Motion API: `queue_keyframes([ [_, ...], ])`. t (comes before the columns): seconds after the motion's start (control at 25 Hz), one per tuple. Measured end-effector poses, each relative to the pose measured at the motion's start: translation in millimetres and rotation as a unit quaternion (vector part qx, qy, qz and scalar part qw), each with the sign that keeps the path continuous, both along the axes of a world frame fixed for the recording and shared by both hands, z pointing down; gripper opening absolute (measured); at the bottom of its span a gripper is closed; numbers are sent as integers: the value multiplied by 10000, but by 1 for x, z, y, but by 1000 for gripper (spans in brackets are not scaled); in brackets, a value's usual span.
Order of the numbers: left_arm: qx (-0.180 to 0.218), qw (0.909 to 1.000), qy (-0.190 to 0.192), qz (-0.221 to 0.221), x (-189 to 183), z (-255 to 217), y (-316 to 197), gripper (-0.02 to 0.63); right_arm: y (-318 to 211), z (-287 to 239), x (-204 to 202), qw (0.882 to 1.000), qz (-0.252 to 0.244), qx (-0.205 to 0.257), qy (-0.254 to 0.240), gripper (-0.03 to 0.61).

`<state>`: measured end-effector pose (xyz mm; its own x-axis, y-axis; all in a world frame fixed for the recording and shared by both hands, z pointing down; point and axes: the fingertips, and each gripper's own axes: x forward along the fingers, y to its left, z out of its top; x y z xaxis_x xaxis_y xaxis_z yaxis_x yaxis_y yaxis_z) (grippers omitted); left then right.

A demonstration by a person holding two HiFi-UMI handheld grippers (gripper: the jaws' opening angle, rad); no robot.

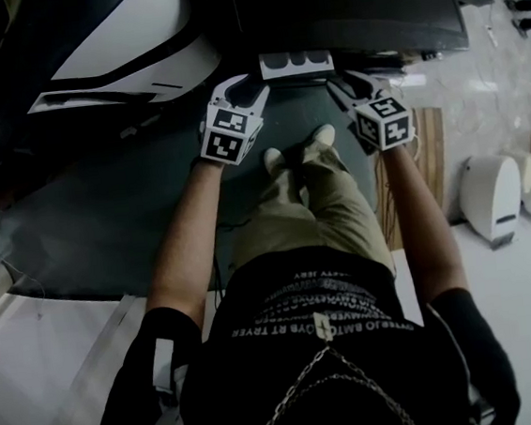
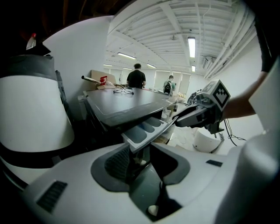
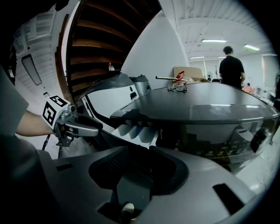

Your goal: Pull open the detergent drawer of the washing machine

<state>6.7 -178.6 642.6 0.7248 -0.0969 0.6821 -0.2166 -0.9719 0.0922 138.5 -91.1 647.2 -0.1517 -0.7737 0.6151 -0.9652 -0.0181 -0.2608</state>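
Observation:
The washing machine (image 1: 347,0) has a dark flat top. Its detergent drawer (image 1: 297,63) stands pulled out toward me, and its compartments show in the left gripper view (image 2: 146,129) and in the right gripper view (image 3: 135,131). My left gripper (image 1: 239,92) hangs just left of the drawer's front. Its jaws (image 2: 146,159) are apart, with the drawer just beyond them and nothing gripped. My right gripper (image 1: 346,85) is at the drawer's right front corner. It is open and empty (image 3: 144,164). Each gripper shows in the other's view: the right one (image 2: 177,122), the left one (image 3: 97,127).
A large white rounded appliance (image 1: 116,43) stands to the left of the washer. A dark mat (image 1: 106,223) lies under my feet (image 1: 297,152). On the floor at right are a wooden board (image 1: 430,161) and a white bin (image 1: 490,197). Glasses (image 3: 177,87) lie on the washer top. People (image 2: 136,78) stand far behind.

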Motion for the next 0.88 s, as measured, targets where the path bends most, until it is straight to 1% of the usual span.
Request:
queue_keyframes([
  [0.16, -192, 9997, 159, -29, -6, 1, 16, 127, 17, 3, -6, 9999, 30, -30, -112, 126],
  [0.28, -271, 9994, 157, -137, -12, 3, 26, 130, 26, 4, -11, 9998, 17, -75, -161, 126],
  [0.4, -301, 9993, 164, -136, -14, 2, 32, 130, 32, 2, -14, 9999, -141, -68, -51, 126],
  [0.52, -300, 9994, 138, -129, -17, 3, 41, 130, 41, 3, -16, 9997, -224, -49, -72, 126],
  [0.64, -249, 9993, 191, -216, -21, 2, 47, 132, 46, 5, -20, 9996, -260, -29, -123, 126],
  [0.88, -236, 9994, 120, -233, -32, 4, 66, 133, 65, 7, -32, 9993, -288, -182, -166, 126],
])
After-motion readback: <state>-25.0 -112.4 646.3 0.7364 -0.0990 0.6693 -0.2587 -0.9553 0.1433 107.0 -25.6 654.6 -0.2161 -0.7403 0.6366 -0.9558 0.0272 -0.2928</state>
